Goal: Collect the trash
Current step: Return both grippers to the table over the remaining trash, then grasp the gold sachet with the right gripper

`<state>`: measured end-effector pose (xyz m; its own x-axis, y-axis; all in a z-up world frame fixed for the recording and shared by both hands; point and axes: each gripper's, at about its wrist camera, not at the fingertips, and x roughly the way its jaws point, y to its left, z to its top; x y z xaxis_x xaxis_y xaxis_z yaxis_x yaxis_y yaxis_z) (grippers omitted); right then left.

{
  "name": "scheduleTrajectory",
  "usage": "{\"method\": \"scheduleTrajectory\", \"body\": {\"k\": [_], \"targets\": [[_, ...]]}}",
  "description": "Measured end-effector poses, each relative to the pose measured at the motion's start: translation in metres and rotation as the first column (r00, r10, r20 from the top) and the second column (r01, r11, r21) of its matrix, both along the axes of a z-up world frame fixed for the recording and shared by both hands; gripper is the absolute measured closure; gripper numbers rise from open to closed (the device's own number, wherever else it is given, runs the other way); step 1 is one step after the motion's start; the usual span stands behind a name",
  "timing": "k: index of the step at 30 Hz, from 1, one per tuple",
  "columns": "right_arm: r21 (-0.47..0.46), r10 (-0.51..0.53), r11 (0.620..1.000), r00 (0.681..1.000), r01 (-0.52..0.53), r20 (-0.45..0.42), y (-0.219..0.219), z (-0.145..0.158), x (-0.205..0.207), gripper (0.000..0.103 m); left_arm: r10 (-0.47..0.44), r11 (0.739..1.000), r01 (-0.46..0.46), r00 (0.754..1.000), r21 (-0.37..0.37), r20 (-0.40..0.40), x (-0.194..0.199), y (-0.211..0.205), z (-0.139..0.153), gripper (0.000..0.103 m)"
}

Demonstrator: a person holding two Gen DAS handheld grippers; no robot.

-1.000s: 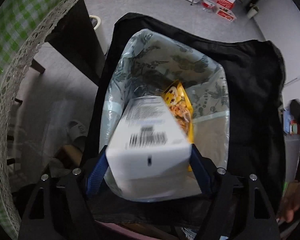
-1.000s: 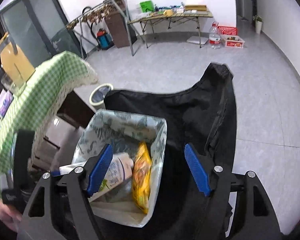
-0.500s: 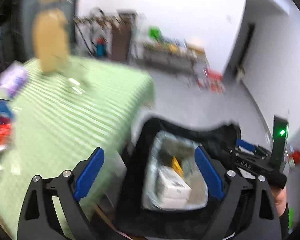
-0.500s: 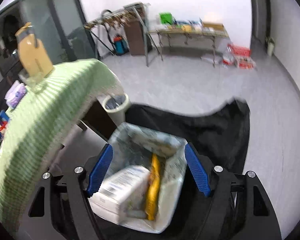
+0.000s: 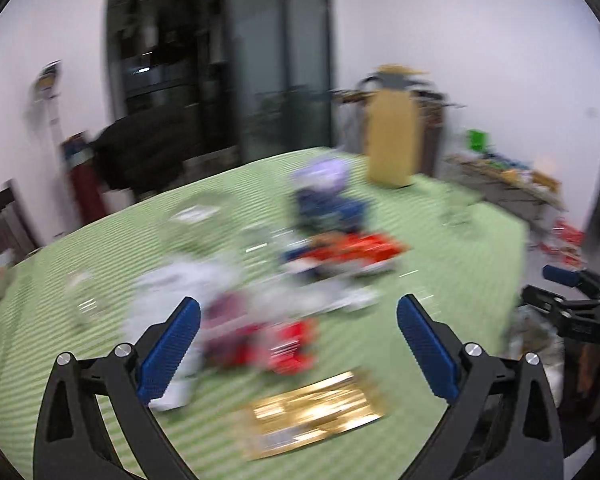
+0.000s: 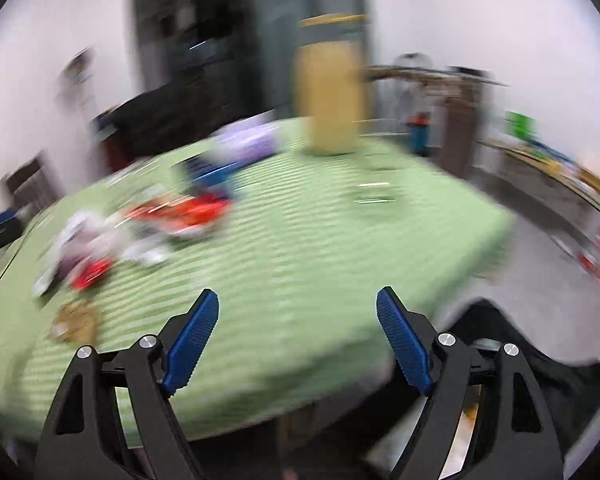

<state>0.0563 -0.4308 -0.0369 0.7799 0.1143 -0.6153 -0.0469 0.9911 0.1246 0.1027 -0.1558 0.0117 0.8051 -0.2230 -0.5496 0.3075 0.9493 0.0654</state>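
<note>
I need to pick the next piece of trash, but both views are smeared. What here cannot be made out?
- Wrappers, left wrist view: motion blur hides type and print.
- Gold packet: label unreadable.
- Litter pile, right wrist view: pieces merge together.
- Black bag: contents blocked by the right gripper.

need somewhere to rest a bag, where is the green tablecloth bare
Bare green checked tablecloth runs from the tall yellow container to the near edge, right of the blurred red and white wrappers. The left side is crowded, with a flat gold packet nearest.
</note>
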Motion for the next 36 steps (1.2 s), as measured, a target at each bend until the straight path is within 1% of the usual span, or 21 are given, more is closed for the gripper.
{"method": "scheduleTrajectory", "body": {"k": [1, 2, 3, 4, 6, 7, 10, 12, 15, 19, 21, 22, 24, 25, 28, 31, 32, 33, 34, 35, 36], "targets": [[-0.005, 0.112, 0.994, 0.993, -0.112, -0.028, 0.029, -0.004, 0.011, 0.025, 0.043, 0.999, -0.043, 0.999, 0.013, -0.002, 0.000, 0.021, -0.004, 0.007], [-0.021, 0.210, 0.977, 0.976, -0.211, -0.054, 0.057, -0.009, 0.020, 0.025, 0.080, 0.997, -0.080, 0.997, 0.019, -0.006, 0.000, 0.039, -0.006, 0.007], [-0.040, 0.264, 0.963, 0.962, -0.267, -0.070, 0.078, -0.012, 0.024, 0.025, 0.111, 0.994, -0.111, 0.994, 0.021, -0.015, 0.001, 0.057, -0.008, 0.007], [-0.084, 0.360, 0.926, 0.928, -0.368, -0.101, 0.111, -0.019, 0.030, 0.024, 0.145, 0.989, -0.144, 0.989, 0.015, -0.030, 0.001, 0.077, -0.012, 0.007], [-0.160, 0.430, 0.879, 0.892, -0.449, -0.142, 0.145, -0.028, 0.037, 0.024, 0.189, 0.982, -0.190, 0.980, -0.005, -0.058, 0.002, 0.107, -0.017, 0.007], [-0.199, 0.465, 0.847, 0.868, -0.493, -0.172, 0.164, -0.034, 0.042, 0.024, 0.216, 0.976, -0.218, 0.974, -0.020, -0.074, 0.000, 0.124, -0.021, 0.007], [-0.225, 0.528, 0.784, 0.813, -0.578, -0.247, 0.194, -0.046, 0.056, 0.024, 0.256, 0.964, -0.262, 0.960, -0.049, -0.114, 0.001, 0.152, -0.034, 0.007], [-0.224, 0.562, 0.754, 0.783, -0.618, -0.266, 0.206, -0.050, 0.066, 0.024, 0.269, 0.959, -0.278, 0.955, -0.054, -0.128, 0.002, 0.162, -0.041, 0.007], [-0.197, 0.580, 0.742, 0.761, -0.641, -0.290, 0.215, -0.050, 0.077, 0.023, 0.281, 0.955, -0.291, 0.949, -0.055, -0.140, 0.002, 0.170, -0.050, 0.007], [-0.193, 0.610, 0.714, 0.733, -0.673, -0.300, 0.228, -0.050, 0.086, 0.023, 0.286, 0.953, -0.298, 0.945, -0.058, -0.159, 0.007, 0.180, -0.060, 0.007], [-0.150, 0.624, 0.713, 0.718, -0.684, -0.308, 0.233, -0.051, 0.094, 0.023, 0.288, 0.951, -0.302, 0.942, -0.063, -0.170, 0.011, 0.182, -0.063, 0.007], [-0.108, 0.630, 0.719, 0.709, -0.687, -0.316, 0.235, -0.053, 0.097, 0.023, 0.292, 0.949, -0.307, 0.939, -0.066, -0.180, 0.013, 0.184, -0.066, 0.007], [-0.102, 0.630, 0.724, 0.714, -0.682, -0.306, 0.239, -0.054, 0.099, 0.025, 0.297, 0.947, -0.315, 0.935, -0.068, -0.196, 0.017, 0.185, -0.068, 0.007], [-0.096, 0.626, 0.728, 0.716, -0.678, -0.308, 0.240, -0.053, 0.099, 0.028, 0.298, 0.946, -0.317, 0.933, -0.067, -0.202, 0.019, 0.186, -0.069, 0.007], [-0.079, 0.590, 0.765, 0.744, -0.639, -0.314, 0.233, -0.048, 0.094, 0.043, 0.292, 0.948, -0.311, 0.935, -0.068, -0.199, 0.021, 0.186, -0.068, 0.007], [-0.046, 0.576, 0.783, 0.751, -0.620, -0.324, 0.223, -0.043, 0.086, 0.047, 0.289, 0.950, -0.306, 0.936, -0.062, -0.201, 0.025, 0.186, -0.067, 0.007], [-0.047, 0.574, 0.786, 0.756, -0.617, -0.314, 0.223, -0.040, 0.083, 0.053, 0.288, 0.951, -0.305, 0.936, -0.060, -0.201, 0.026, 0.185, -0.067, 0.007], [-0.045, 0.576, 0.788, 0.761, -0.614, -0.298, 0.223, -0.036, 0.079, 0.060, 0.288, 0.951, -0.304, 0.937, -0.058, -0.200, 0.026, 0.185, -0.066, 0.007], [-0.012, 0.591, 0.786, 0.757, -0.619, -0.279, 0.221, -0.028, 0.076, 0.090, 0.287, 0.951, -0.303, 0.937, -0.057, -0.198, 0.027, 0.184, -0.066, 0.007], [-0.007, 0.583, 0.793, 0.763, -0.609, -0.280, 0.219, -0.024, 0.073, 0.102, 0.284, 0.952, -0.301, 0.938, -0.057, -0.197, 0.027, 0.183, -0.065, 0.007], [-0.021, 0.567, 0.804, 0.777, -0.594, -0.275, 0.217, -0.022, 0.072, 0.102, 0.282, 0.953, -0.298, 0.939, -0.059, -0.196, 0.027, 0.182, -0.065, 0.007]]}}
